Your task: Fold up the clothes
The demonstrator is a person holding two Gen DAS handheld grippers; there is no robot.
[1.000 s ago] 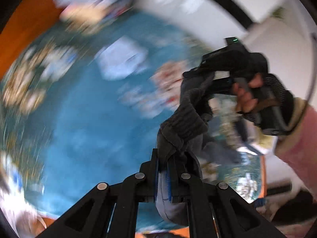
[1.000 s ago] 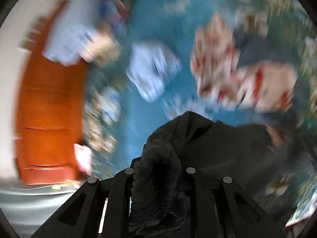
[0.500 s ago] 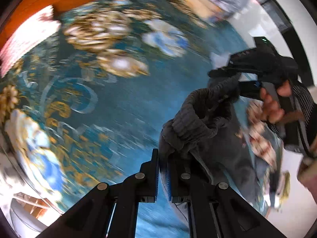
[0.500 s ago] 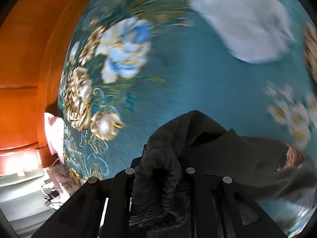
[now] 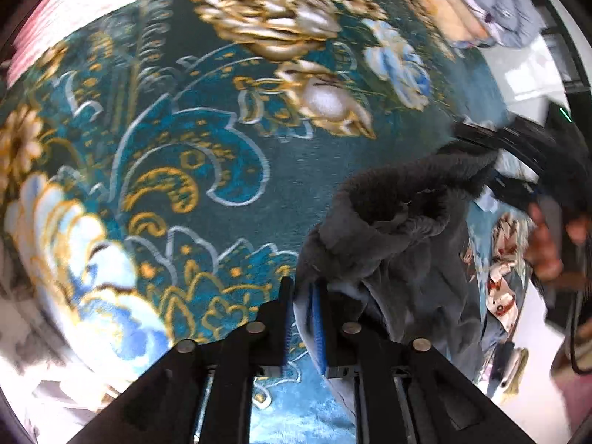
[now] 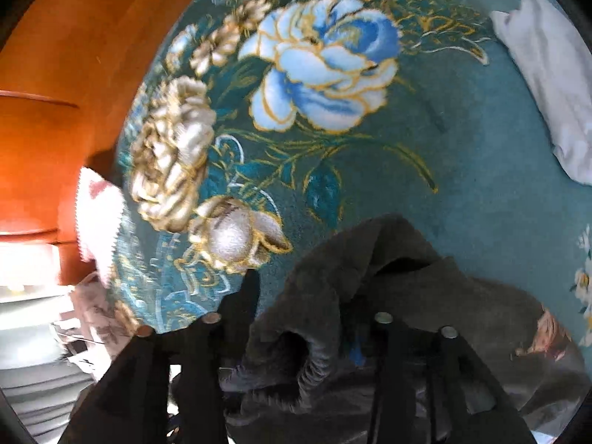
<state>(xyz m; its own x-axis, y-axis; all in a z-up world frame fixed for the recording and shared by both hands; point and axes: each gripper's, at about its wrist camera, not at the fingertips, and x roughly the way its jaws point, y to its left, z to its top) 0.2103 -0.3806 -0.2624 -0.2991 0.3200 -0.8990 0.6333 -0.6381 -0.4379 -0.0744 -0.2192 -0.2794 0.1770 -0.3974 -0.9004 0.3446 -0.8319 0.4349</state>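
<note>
Dark grey fleece garment (image 5: 392, 244) hangs bunched between both grippers above the teal floral carpet (image 5: 207, 155). Left gripper (image 5: 305, 318): jaws pinch a fold of the garment's edge. Right gripper (image 6: 307, 318): jaws clamp its ribbed cuff, fabric bulging between the fingers. White cloth (image 6: 551, 74) lies on the carpet, well apart.

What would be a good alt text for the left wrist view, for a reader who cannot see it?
The left gripper is shut on a dark grey fleece garment, held above a teal carpet with gold and blue flowers. At the right edge, blurred, the right gripper holds the garment's other end; folded clothes lie at the top right.
</note>
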